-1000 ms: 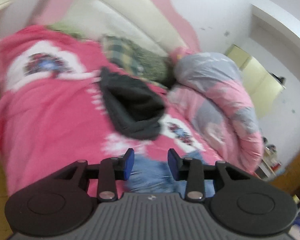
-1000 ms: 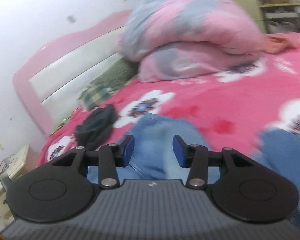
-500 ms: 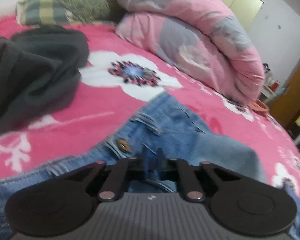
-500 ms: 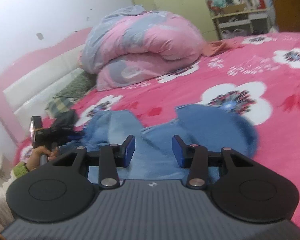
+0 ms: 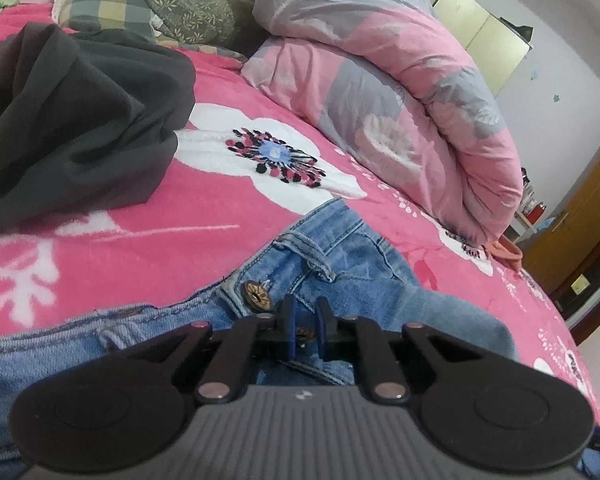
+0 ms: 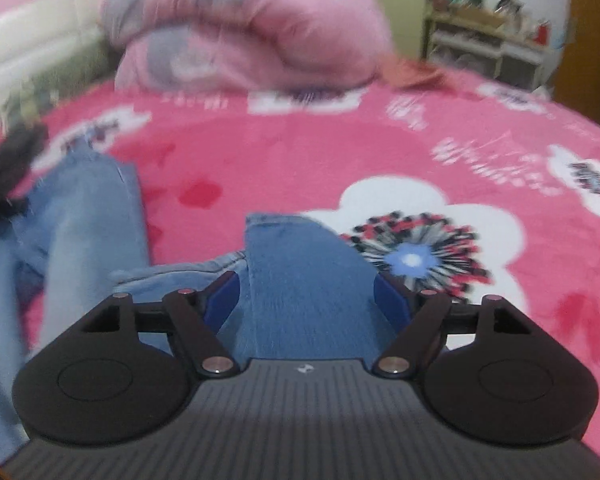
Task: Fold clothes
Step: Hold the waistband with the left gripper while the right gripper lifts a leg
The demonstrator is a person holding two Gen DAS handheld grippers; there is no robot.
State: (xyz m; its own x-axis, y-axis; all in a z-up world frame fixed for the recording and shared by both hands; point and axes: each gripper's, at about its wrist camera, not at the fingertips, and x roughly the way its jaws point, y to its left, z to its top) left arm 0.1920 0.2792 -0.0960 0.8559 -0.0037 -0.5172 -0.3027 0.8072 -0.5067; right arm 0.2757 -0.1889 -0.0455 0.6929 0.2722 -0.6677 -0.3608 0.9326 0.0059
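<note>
Two tools work one pair of jeans sprawled unfolded on the bed: the left tool pinches the waistband below the button, while the right tool, jaws wide, straddles a leg. Beyond lies a crumpled dark garment.

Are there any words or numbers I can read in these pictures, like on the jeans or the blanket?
No words or numbers can be read anywhere.
Jeans button: it has a raised pattern, too small to read.
Left gripper body: a tiny pale mark, no letters that show.
Pink blanket: only flower pictures.
Right wrist view: blurred, nothing legible.
</note>
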